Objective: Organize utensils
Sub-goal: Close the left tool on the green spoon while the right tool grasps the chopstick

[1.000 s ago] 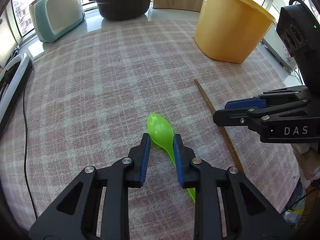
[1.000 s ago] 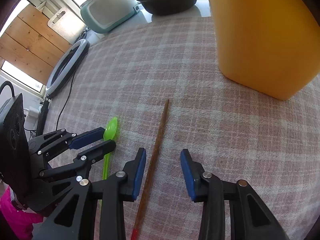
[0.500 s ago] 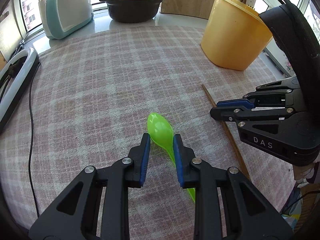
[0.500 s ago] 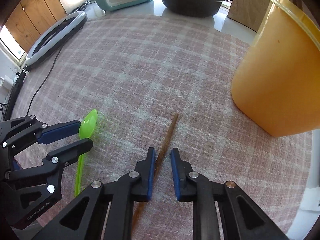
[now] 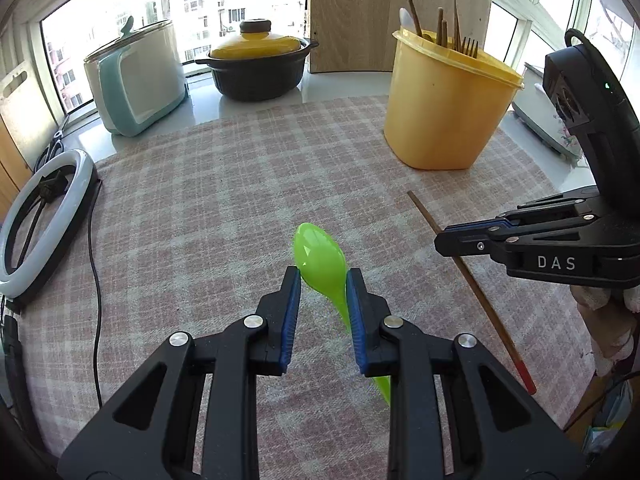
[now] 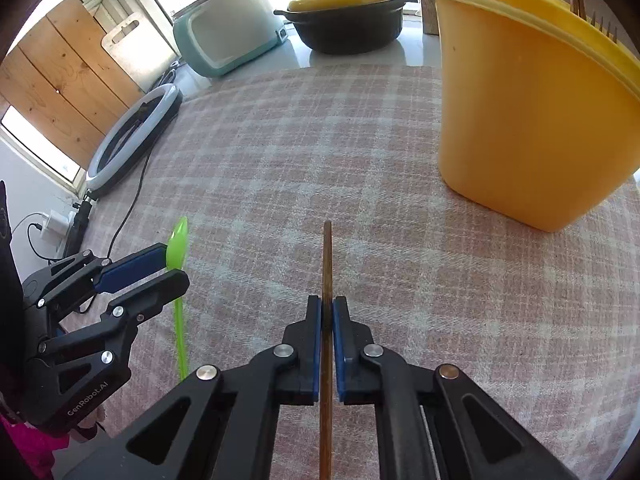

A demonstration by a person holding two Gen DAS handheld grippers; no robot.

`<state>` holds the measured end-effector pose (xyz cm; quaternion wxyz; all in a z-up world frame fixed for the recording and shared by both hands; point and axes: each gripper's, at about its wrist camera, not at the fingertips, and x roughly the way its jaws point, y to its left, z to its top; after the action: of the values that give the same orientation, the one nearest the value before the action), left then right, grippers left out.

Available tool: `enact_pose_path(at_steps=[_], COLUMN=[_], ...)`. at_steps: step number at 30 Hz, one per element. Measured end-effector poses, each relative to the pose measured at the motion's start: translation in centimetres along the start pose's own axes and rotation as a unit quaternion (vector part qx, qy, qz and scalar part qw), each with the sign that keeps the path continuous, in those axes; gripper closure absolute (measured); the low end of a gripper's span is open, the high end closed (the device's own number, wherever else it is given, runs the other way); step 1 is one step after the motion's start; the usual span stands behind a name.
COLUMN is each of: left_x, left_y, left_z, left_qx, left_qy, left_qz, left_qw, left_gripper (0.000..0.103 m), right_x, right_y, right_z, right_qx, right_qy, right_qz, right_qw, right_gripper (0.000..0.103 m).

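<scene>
Pink checked tablecloth underneath, both picks look done: left gripper pinches the bright green plastic spoon at its neck, right gripper is clamped on the brown wooden chopstick. Next I'd say lift clear, tip upright, drop both into the yellow plastic utensil tub.

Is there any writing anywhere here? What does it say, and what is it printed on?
"DAS": white letters on the black body of the right gripper, seen from the left wrist camera.
"GenRobot.AI": small pale letters on the black body of the left gripper, seen from the right wrist camera.
No other writing shows on the yellow utensil bin, the pot or the cooker.
</scene>
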<state>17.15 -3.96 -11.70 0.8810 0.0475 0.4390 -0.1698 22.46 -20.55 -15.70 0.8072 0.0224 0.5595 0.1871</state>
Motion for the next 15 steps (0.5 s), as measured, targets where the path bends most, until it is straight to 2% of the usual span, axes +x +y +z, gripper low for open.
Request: enact_pose_path(at_steps=[7,8,9,13,15], left_x=[-1.9,-2.1,-2.3,-2.2,-1.6], left_y=[-2.2,-2.5,-2.7,-3.3,-2.6], left_z=[0.9,1.0,1.1,1.4,1.5], left_qx=[0.026,0.029,0.031,0.040,0.020], left_qy=[-0.044,-0.048,-0.050,-0.055,-0.041], left_qz=[-0.001,-0.001,0.000,-0.003,-0.017], left_qw=[0.9987,0.9984,0.9983,0.9977,0.9988], left_gripper=[0.083,0.095,0.103,0.103,0.103], right_x=[-3.9,-4.5,-5.0,-6.6,-7.0], right_y=[-0.3,-0.4,-0.4,-0.7,-0.9], right_z=[-1.9,-2.2,-2.4,-3.0,-3.1], right_qx=[0.002,0.002,0.002,-0.001,-0.002], right_qy=[-0.059,-0.066,-0.073,-0.095,-0.099], right_qz=[0.005,0.004,0.002,-0.010,-0.015], right_qw=[0.998,0.998,0.997,0.995,0.995], right_gripper=[0.100,0.100,0.100,0.100,0.100])
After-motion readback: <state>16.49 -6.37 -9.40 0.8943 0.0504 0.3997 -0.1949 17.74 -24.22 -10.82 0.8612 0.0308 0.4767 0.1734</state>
